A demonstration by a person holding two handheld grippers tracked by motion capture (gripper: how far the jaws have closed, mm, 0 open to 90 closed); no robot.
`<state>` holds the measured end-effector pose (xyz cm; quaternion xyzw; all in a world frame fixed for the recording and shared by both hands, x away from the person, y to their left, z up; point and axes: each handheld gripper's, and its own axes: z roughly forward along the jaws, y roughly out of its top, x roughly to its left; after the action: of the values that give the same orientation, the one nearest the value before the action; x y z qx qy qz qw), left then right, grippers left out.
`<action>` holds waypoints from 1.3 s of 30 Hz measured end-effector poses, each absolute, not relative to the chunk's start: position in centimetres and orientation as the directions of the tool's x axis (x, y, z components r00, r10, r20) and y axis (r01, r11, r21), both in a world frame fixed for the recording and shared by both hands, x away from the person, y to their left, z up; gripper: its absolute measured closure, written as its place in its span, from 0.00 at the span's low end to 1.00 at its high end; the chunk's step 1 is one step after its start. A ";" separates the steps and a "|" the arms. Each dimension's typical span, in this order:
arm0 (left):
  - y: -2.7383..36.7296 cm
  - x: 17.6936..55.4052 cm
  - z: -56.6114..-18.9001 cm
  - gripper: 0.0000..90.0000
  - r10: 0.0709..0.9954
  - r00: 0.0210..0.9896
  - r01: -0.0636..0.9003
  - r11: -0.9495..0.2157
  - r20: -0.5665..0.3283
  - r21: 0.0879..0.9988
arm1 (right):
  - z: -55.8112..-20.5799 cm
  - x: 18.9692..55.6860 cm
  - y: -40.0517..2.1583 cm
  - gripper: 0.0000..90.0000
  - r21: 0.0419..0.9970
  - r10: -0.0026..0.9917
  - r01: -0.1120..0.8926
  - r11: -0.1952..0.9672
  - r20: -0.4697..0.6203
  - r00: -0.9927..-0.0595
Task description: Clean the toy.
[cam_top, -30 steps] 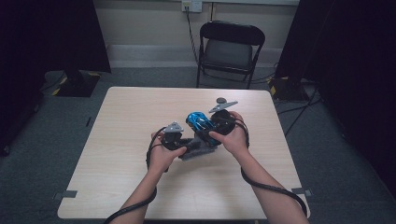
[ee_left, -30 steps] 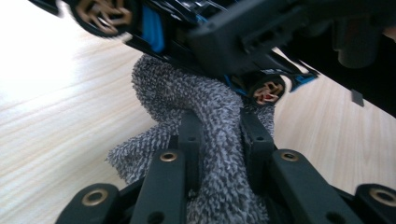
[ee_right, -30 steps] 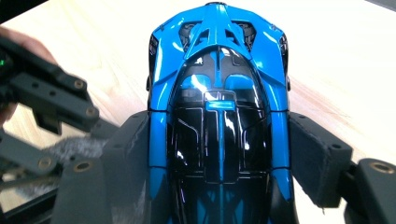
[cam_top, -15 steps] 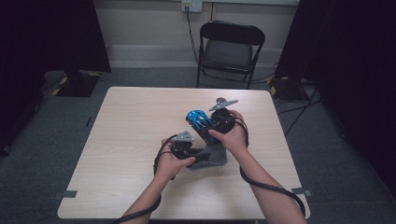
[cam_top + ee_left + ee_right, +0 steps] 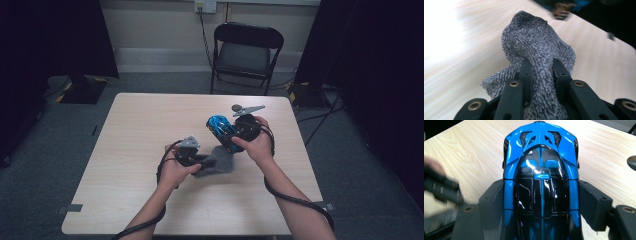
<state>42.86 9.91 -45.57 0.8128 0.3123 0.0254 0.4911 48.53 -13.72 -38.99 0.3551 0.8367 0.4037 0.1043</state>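
Right gripper view: toy car clamped, cloth ready to wipe

Right gripper view looks straight down the glossy blue-and-black toy sports car [image 5: 541,182], whose flanks are pressed between the two black jaws of the right claw [image 5: 541,202], so the car is held fast, nose pointing to 12 o'clock. From the high view the car [image 5: 221,126] sits raised off the pale wooden surface [image 5: 130,150], at about 1 o'clock from the surface's middle, gripped by the right claw [image 5: 235,137].

At 7 o'clock from the car, close by, the left claw [image 5: 200,161] pinches a grey speckled knitted cloth [image 5: 216,161]. In the left gripper view the jaws are drawn tight on a bunched fold of that cloth [image 5: 536,50], and the rest of it stands up loose ahead of the left claw [image 5: 541,82].

Beyond the car, at 12 o'clock from it, a small round dark disc [image 5: 237,107] lies on the surface. A black folding chair [image 5: 245,50] stands behind the far edge.

Judging by the pairing, the step in hand is wiping the car with the cloth, and cloth and car look apart for now. The next move calls for bringing the loose end of the cloth up onto the car's body while the right claw keeps the car steady, with a light enough stroke that the car doesn't twist in its grip.
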 end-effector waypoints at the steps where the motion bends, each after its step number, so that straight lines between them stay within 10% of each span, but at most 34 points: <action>1: 10.6 43.1 -45.4 0.82 0.550 0.793 0.485 -0.308 -0.263 0.818 | -39.0 48.5 -13.8 0.32 0.750 0.677 0.509 0.423 0.112 -0.727; 17: 14.9 45.6 -44.2 0.82 0.692 0.678 0.498 -0.184 -0.248 0.847 | -39.7 46.6 -13.2 0.32 0.751 0.622 0.472 0.462 0.105 -0.776; 39: 12.7 45.2 -44.3 0.82 0.637 0.717 0.496 -0.180 -0.283 0.849 | -40.7 46.2 -11.9 0.32 0.739 0.619 0.467 0.486 0.085 -0.781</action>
<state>45.24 12.70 -44.34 0.7652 0.3703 0.0676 0.5223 46.17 -11.90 -40.71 0.3168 0.8567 0.3955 0.0964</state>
